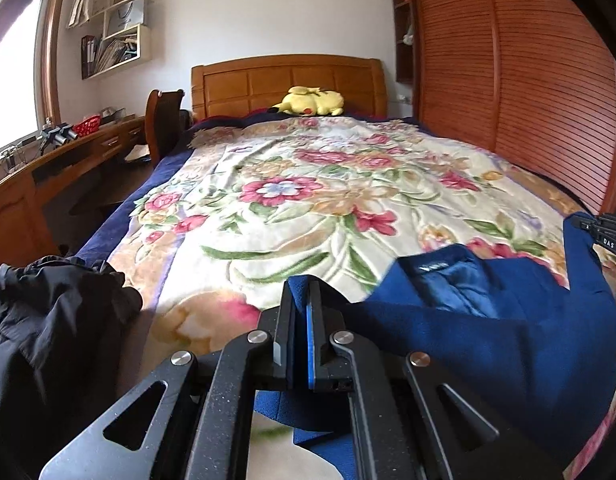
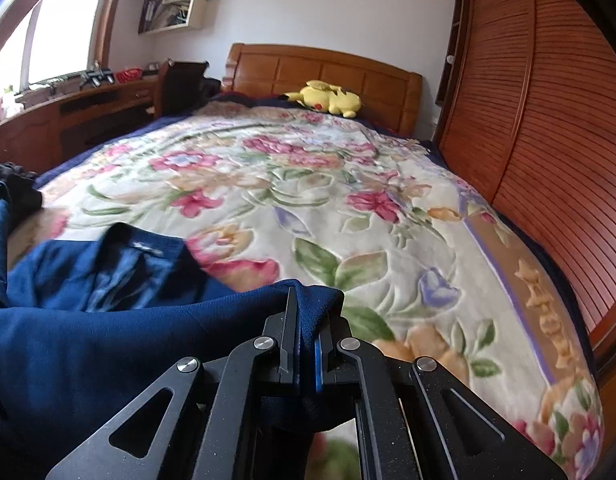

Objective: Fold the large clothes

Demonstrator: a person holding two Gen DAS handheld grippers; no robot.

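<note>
A large navy blue garment [image 1: 487, 340] with a shiny blue lining lies at the near end of a bed with a floral blanket [image 1: 308, 192]. My left gripper [image 1: 302, 292] is shut on one edge of the garment. My right gripper [image 2: 308, 300] is shut on another edge of the same garment [image 2: 88, 320], which spreads to its left. The right gripper also shows at the right edge of the left wrist view [image 1: 603, 232]. The blue cloth hangs between the two grippers, slightly lifted off the blanket.
A black garment [image 1: 48, 320] is heaped at the bed's near left corner. A yellow plush toy [image 1: 311, 102] lies by the wooden headboard [image 1: 288, 80]. A wooden desk [image 1: 68, 160] and chair stand left of the bed; a slatted wardrobe [image 1: 527, 80] stands on the right.
</note>
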